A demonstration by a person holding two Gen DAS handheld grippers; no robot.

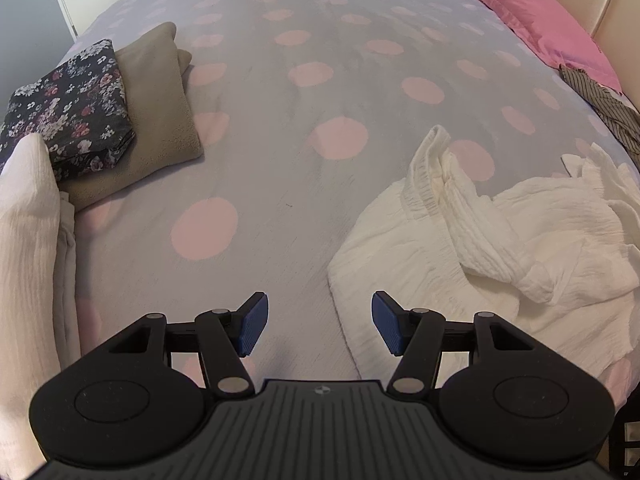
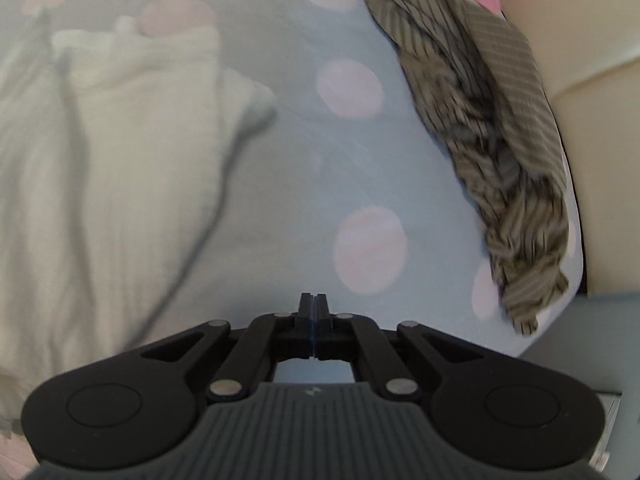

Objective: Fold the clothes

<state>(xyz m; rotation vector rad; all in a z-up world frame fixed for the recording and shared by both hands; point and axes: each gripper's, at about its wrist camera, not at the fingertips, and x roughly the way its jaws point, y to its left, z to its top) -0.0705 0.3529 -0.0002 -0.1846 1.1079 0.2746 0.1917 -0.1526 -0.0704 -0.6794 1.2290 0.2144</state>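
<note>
between garments: folded floral cloth (image 1: 68,108), tan cloth (image 1: 160,112) and white stack (image 1: 28,240) already piled along the bed's (image 1: 280,160) left edge. crumpled white garment (image 1: 500,248) lying unfolded toward the right edge, striped garment (image 2: 488,132) beyond it by the pink pillow (image 1: 532,12). left tool (image 1: 320,324) half open, empty, over bare bedspread. right tool (image 2: 314,308) closed tight on nothing. next, probably: reopening right tool, pinching a hem of the white garment, spreading it flat.
</note>
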